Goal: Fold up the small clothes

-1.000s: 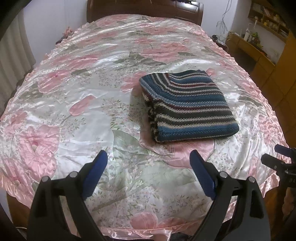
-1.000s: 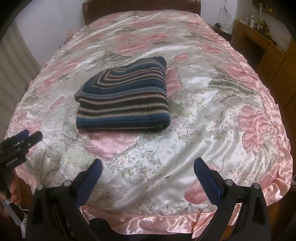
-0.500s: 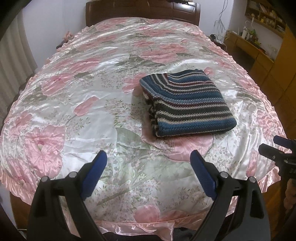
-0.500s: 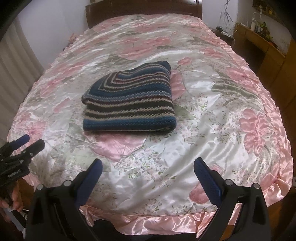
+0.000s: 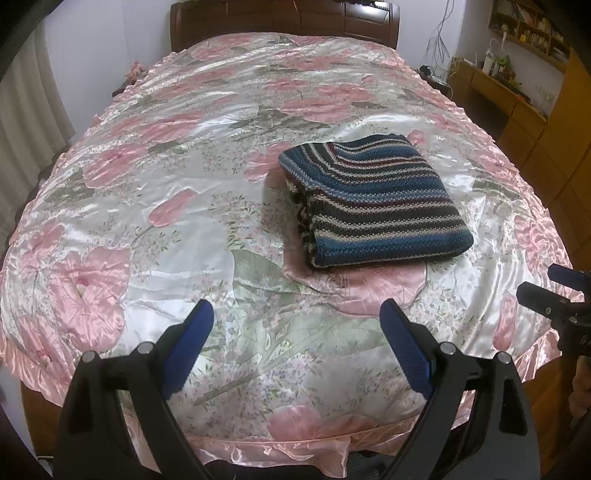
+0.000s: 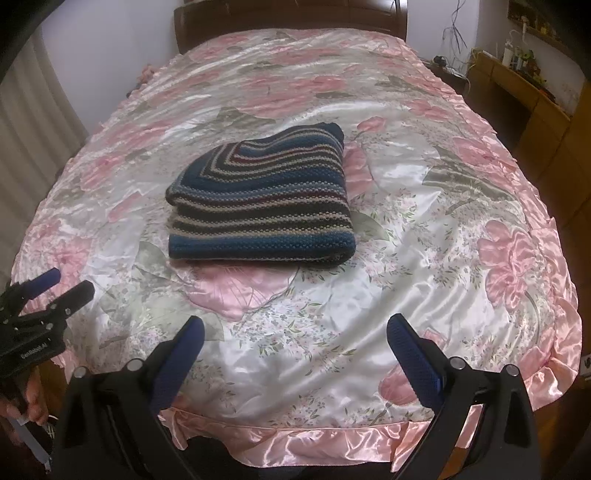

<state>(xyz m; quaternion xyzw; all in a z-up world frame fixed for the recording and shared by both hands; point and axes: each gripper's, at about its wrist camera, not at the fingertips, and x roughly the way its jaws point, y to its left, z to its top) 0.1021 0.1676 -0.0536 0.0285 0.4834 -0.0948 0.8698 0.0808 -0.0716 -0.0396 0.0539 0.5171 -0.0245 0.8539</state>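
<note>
A striped knit garment [image 5: 373, 199] in blue, black and cream lies folded into a neat rectangle on the bed; the right wrist view has it [image 6: 262, 199] left of centre. My left gripper [image 5: 297, 314] hangs open above the foot of the bed, well short of the garment, holding nothing. My right gripper [image 6: 295, 330] is likewise open and empty near the bed's front edge. Each gripper shows at the side of the other's view: the right gripper [image 5: 546, 286] and the left gripper [image 6: 61, 284].
A pink floral satin bedspread [image 5: 147, 206] covers the whole bed, with a ruffled edge [image 6: 314, 439] at the front. A dark wooden headboard [image 5: 284, 22] stands at the far end. Wooden cabinets and shelves [image 5: 517, 96] line the right wall; a curtain [image 5: 26, 110] hangs on the left.
Both grippers have pulled back and up from the bed, so the folded garment sits farther off and more of the headboard shows. The garment has not moved.
</note>
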